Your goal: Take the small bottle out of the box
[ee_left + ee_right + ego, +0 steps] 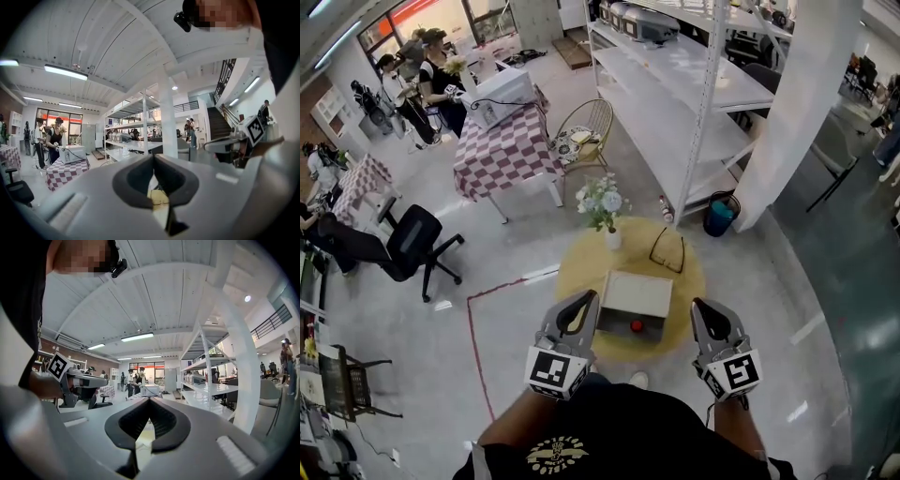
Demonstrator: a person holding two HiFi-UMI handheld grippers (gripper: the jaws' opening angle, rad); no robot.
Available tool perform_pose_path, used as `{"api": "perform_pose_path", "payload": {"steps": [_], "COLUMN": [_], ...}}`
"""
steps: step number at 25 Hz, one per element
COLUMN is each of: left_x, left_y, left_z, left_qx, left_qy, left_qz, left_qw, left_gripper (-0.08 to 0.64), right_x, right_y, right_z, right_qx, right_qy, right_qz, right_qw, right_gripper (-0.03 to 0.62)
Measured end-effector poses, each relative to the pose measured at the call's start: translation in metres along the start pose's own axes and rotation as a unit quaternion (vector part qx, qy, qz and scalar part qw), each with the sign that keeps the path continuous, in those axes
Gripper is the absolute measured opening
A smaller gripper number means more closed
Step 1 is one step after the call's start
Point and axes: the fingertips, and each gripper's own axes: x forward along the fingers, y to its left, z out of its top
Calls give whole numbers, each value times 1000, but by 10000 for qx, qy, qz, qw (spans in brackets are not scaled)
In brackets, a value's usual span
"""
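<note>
We hold two grippers at the bottom of the frame, one on each side of one box [636, 291]. Our left gripper [587, 300] is closed tight with nothing in it. Our right gripper [701, 306] is closed tight and has nothing in it too. The box sits with its lid up on one round yellow table [577, 281] in the middle. One small bottle [637, 326] shows as a red spot inside the box, on the side near us. Higher up on the table we count one vase of flowers [602, 204] and one pair of glasses [667, 251].
</note>
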Motion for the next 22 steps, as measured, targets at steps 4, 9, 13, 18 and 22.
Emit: {"api": "perform_pose_path", "payload": {"steps": [4, 9, 13, 18, 22], "left_x": [-7, -28, -44, -42, -50], "left_y": [23, 80, 132, 165, 191], "left_z": [1, -12, -29, -35, -34], "left_qx": [129, 198, -7, -131, -128], "left_qy": [7, 249, 390, 275, 210], "left_qz": [14, 219, 322, -34, -281], "left_qw": [9999, 9993, 9987, 9995, 9993], "left_gripper": [0, 0, 0, 0, 0], "right_x": [11, 46, 83, 105, 127], "right_y": [3, 26, 55, 87, 115], "right_z": [2, -6, -5, -3, -9], "right_qx": [0, 56, -138, -172, -53], "right_qy": [-34, 10, 146, 285, 333], "right_qz": [-131, -155, -231, -385, -428], "right_qw": [9999, 9999, 9995, 9987, 9985], "right_gripper": [6, 6, 6, 7, 6]}}
